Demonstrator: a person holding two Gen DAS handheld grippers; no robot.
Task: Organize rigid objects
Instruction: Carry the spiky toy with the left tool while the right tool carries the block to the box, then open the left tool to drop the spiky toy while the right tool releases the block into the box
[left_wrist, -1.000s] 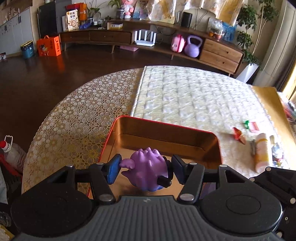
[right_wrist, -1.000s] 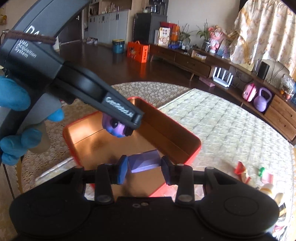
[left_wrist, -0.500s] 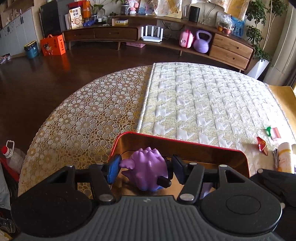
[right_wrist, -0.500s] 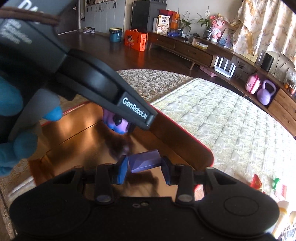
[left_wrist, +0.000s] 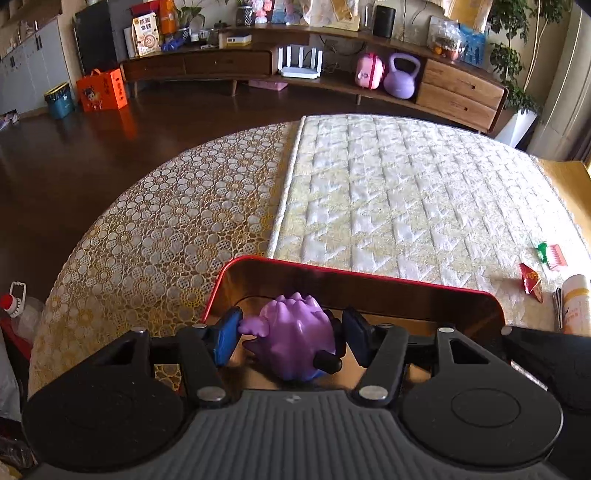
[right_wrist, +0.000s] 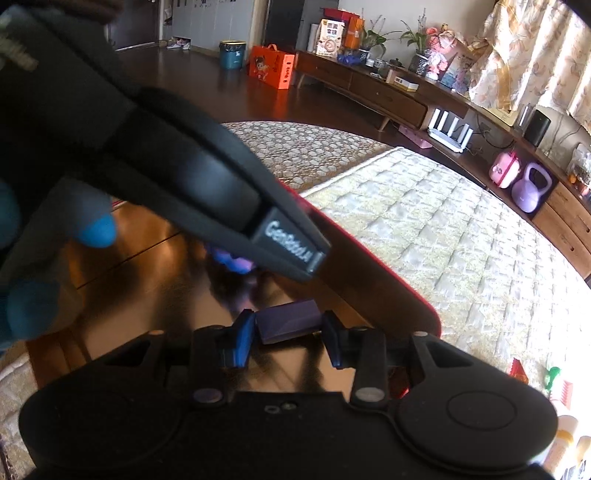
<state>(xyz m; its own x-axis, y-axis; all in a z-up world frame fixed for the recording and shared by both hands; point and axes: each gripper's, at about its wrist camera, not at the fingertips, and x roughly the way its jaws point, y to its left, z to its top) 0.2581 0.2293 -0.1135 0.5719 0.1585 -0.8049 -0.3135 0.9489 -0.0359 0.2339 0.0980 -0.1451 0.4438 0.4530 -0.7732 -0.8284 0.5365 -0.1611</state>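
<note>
"GenRobot.AI" on left tongs

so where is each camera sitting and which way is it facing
Left wrist: on the left gripper, looking forward and down into the red tray; its fingers clamp a purple spiky toy.
Right wrist: on the right gripper, facing down into the same tray; its fingers clamp a purple block, with a blue-gloved hand at left.
Both show: tray, toy, quilted cloth.
</note>
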